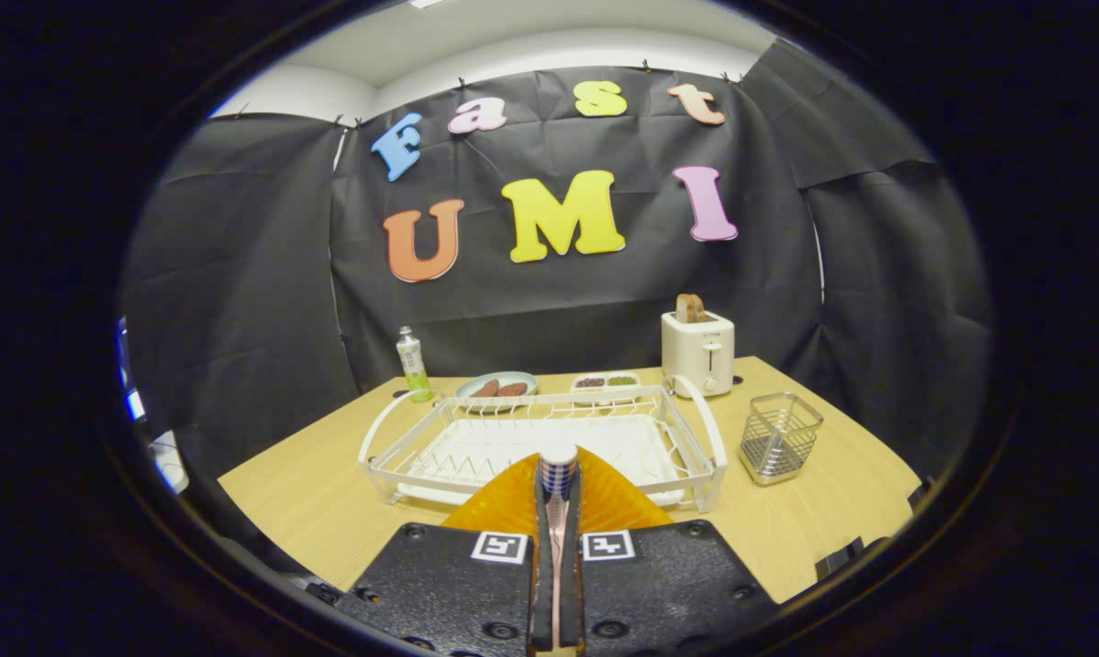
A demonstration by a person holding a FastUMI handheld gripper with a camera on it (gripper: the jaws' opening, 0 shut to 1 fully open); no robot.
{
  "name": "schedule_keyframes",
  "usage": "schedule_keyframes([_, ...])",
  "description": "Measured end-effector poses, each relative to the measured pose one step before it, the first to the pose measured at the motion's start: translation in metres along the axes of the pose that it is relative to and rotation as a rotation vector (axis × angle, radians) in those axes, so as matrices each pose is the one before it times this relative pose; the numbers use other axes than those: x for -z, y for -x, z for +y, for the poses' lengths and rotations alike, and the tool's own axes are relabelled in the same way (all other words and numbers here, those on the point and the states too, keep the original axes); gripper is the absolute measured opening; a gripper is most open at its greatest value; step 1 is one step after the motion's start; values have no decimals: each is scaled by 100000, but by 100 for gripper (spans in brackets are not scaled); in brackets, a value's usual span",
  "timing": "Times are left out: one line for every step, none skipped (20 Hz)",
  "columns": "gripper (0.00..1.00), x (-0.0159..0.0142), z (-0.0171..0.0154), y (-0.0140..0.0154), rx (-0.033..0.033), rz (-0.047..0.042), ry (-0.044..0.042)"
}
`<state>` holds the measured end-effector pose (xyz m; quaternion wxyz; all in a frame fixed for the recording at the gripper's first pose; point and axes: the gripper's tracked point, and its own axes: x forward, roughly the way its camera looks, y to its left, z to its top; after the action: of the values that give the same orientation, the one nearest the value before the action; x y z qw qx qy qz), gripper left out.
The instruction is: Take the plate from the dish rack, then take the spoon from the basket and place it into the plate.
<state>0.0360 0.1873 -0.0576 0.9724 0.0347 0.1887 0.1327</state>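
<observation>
My gripper (558,484) is shut on the spoon (558,461), whose blue-checked end with a white tip sticks up from between the fingertips. An orange plate (504,502) lies on the table right under the fingers, spreading out to both sides of them, just in front of the white dish rack (696,429). The rack holds no dishes. Beyond the fingers to the right, beside the rack, stands the wire basket (779,436), with nothing showing inside it.
A white toaster (697,351) with bread in it stands behind the rack on the right. Behind the rack are a green bottle (412,363), a pale plate with sausages (497,385) and a small white dish of beans (606,381). The wooden table (303,502) ends at black cloth walls.
</observation>
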Motion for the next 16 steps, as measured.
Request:
schedule_keyframes([8, 407, 321, -204, -346, 1009, -17])
schedule_keyframes([8, 223, 330, -163, -498, 819, -406])
schedule_keyframes([8, 260, 227, -140, -369, 794, -275])
schedule_keyframes([8, 229, 185, -120, -208, 812, -374])
schedule_keyframes([9, 249, 82, -118, -295, 655, -883])
schedule_keyframes([9, 151, 118, -93, -804, 675, -1367])
schedule_keyframes([11, 276, 120, -104, -644, 762, -1821])
schedule_keyframes([12, 213, 56, -221, -405, 969, -1387])
schedule_keyframes([13, 238, 55, -95, -370, 905, -634])
schedule_keyframes([14, 180, -74, -126, 94, 834, -99])
schedule_keyframes([16, 94, -118, 139, 111, 303, 75])
schedule_keyframes([17, -76, -231, -316, 458, -372, 364])
schedule_keyframes([17, -108, -283, 255, 986, -623, 805])
schedule_keyframes([18, -251, -333, 242, 1103, -686, 831])
schedule_keyframes([22, -227, -309, 180, 1134, -1078, 790])
schedule_keyframes([24, -434, -400, 250, 1287, -1381, 692])
